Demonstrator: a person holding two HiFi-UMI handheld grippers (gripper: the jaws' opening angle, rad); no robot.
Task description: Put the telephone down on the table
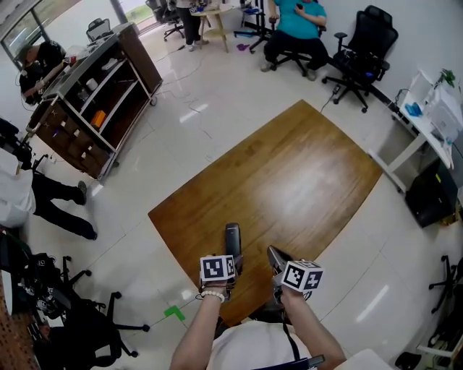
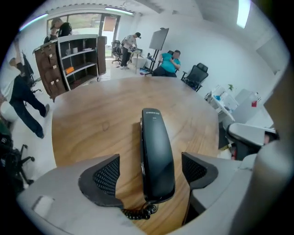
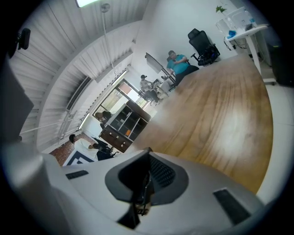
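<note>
**Telephone handset down on table, left gripper released**

Telephone handset lies flat on the wooden table, lengthwise between the jaws of the left gripper and pointing away from it. Its near end sits level with the two pads. Its far end reaches well past the jaw tips.

The left gripper's jaws stand wide apart. A strip of table wood shows between the left pad and the handset. The right pad also stands off the handset, so neither pad presses on it. A coiled cord leaves the near end of the handset and lies bunched close under the gripper body.

In the head view, the left gripper's marker cube sits just behind the near end of the handset. The hand grips behind the cube.

The right gripper is held just to the right of the left one, over the near edge of the table and apart from the handset. Its jaws are closed together. A thin dark line runs along their seam, and what it is cannot be made out.

Far beyond both grippers, past the table, a dark shelving unit stands to the left. A seated person in a teal top is ahead, with a black office chair to that person's right.
</note>
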